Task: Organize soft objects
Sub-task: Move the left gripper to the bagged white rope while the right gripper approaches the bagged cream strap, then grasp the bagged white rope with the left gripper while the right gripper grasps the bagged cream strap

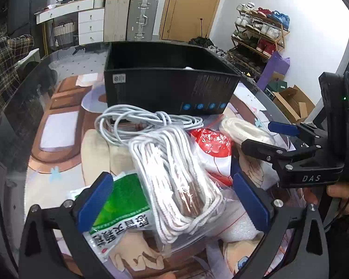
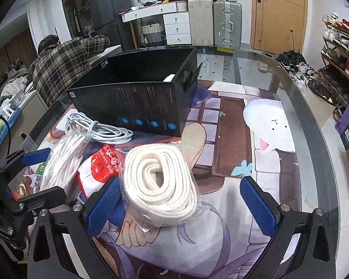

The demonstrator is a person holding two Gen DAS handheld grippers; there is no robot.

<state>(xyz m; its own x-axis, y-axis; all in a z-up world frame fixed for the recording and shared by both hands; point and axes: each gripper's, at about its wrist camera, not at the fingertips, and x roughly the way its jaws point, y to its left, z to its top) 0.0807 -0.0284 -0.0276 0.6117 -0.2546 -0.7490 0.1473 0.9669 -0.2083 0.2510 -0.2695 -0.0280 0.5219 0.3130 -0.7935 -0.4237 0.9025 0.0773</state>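
Note:
A bagged bundle of thin white rope (image 1: pixel 174 186) lies between the fingers of my open left gripper (image 1: pixel 174 202), over a green packet (image 1: pixel 121 204). A bagged coil of thick cream rope (image 2: pixel 158 181) lies between the fingers of my open right gripper (image 2: pixel 181 209), nearer the left finger; it also shows in the left wrist view (image 1: pixel 242 130). A red and white packet (image 1: pixel 211 148) lies between the two bundles. A grey cable coil (image 1: pixel 137 123) lies in front of an open black box (image 1: pixel 169 79). The right gripper (image 1: pixel 267 137) shows in the left wrist view, the left gripper (image 2: pixel 39 174) in the right wrist view.
The round glass table (image 2: pixel 314 107) carries an illustrated mat (image 2: pixel 256 153). Something white lies inside the black box (image 2: pixel 137 100). A person in a plaid shirt (image 2: pixel 67 65) sits behind the table at the left. Shoe racks (image 1: pixel 260 34) and cardboard boxes (image 1: pixel 290 102) stand at the right.

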